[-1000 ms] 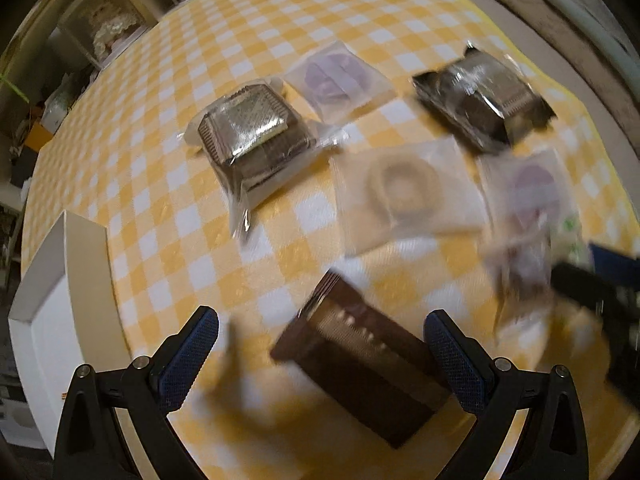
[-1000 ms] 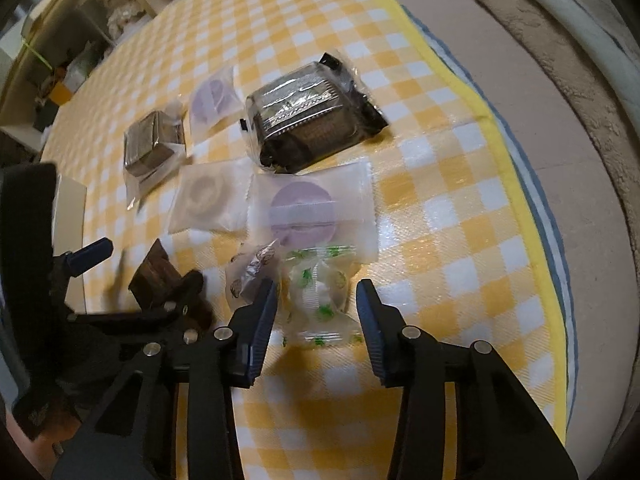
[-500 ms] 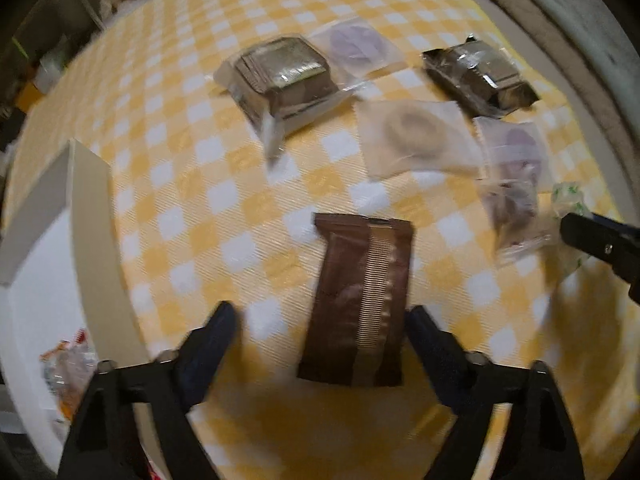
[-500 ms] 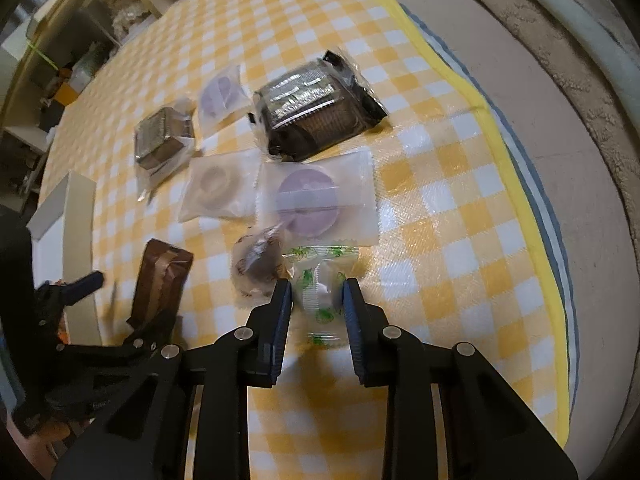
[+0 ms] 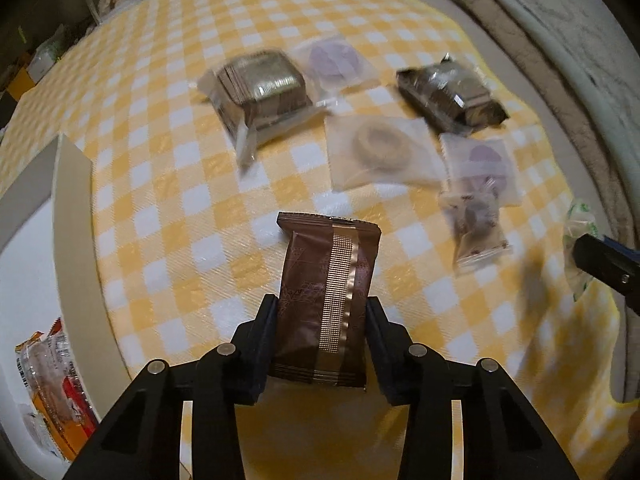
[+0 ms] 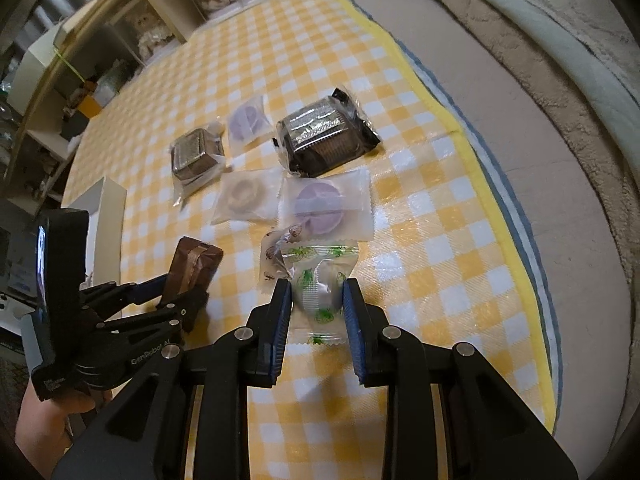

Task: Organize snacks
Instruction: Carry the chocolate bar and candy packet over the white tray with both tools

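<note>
My left gripper (image 5: 322, 312) is shut on a brown snack bar packet (image 5: 326, 292) and holds it above the yellow checked cloth (image 5: 180, 200); the packet also shows in the right wrist view (image 6: 194, 264). My right gripper (image 6: 316, 300) is shut on a clear candy wrapper with green print (image 6: 318, 280), lifted a little off the cloth. Several wrapped snacks lie beyond: two dark foil cake packs (image 6: 320, 136) (image 6: 196, 156), two purple discs (image 6: 320, 204) (image 6: 246, 118), a beige ring (image 6: 242, 194) and a small brown candy (image 6: 276, 248).
A white box (image 5: 28, 248) stands at the left with an orange and red snack packet (image 5: 48, 380) inside. The cloth's yellow edge (image 6: 480, 184) borders a grey mat and a rug on the right. Shelves with clutter stand at the far back left.
My left gripper closed on the brown packet and raised it. My right gripper closed on the green-print candy and lifted it slightly.
</note>
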A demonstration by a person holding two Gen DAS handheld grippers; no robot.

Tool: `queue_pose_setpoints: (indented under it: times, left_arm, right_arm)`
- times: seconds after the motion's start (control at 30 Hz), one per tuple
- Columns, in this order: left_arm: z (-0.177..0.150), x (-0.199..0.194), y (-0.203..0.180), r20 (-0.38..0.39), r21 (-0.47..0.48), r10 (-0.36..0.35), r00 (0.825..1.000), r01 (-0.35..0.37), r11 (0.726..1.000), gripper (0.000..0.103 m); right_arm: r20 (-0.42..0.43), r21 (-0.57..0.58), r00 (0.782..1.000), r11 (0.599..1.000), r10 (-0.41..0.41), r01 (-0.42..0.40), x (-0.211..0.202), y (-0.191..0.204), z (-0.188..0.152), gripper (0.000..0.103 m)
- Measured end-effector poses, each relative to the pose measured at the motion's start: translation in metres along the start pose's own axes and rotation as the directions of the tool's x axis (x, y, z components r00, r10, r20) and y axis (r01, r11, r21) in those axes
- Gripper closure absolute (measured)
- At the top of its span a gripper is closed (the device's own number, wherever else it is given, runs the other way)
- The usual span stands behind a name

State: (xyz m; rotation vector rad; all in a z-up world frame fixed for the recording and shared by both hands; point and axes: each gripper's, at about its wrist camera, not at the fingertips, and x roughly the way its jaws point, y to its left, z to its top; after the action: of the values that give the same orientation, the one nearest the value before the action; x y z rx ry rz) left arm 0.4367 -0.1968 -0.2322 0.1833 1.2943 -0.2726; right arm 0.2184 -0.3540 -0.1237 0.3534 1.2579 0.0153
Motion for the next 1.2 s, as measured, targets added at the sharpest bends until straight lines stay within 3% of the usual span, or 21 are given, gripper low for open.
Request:
queue_pose_setpoints:
  times: [0.23, 0.6, 0.93, 1.2]
  left_arm:
    - [-0.016, -0.077, 0.013, 0.123, -0.004, -0.049, 0.991, 0.05, 0.999, 0.061]
    - [-0.052, -0.186, 0.036, 0.291, -0.021, -0.104, 0.951, 0.115, 0.993, 0.061]
    - [-0.101, -0.268, 0.086, 0.359, -0.08, -0.062, 0.931, 0.097, 0.992, 0.061]
    - [-0.136, -0.306, 0.138, 0.392, -0.151, -0.028, 0.92, 0.094, 0.984, 0.061]
  right_arm:
    - [0.07, -0.01, 0.997, 1.0, 0.012, -0.011, -0.019, 0.003, -0.001, 0.076]
    - [0.186, -0.081, 0.982, 0.996, 0.039, -0.025, -0.057, 0.033, -0.007, 0.076]
    - [0.248, -0.184, 0.96, 0.979, 0.131, -0.087, -0.083, 0.094, -0.014, 0.076]
    - [0.255, -0.269, 0.948, 0.956, 0.189, -0.118, -0.084, 0.158, -0.015, 0.076]
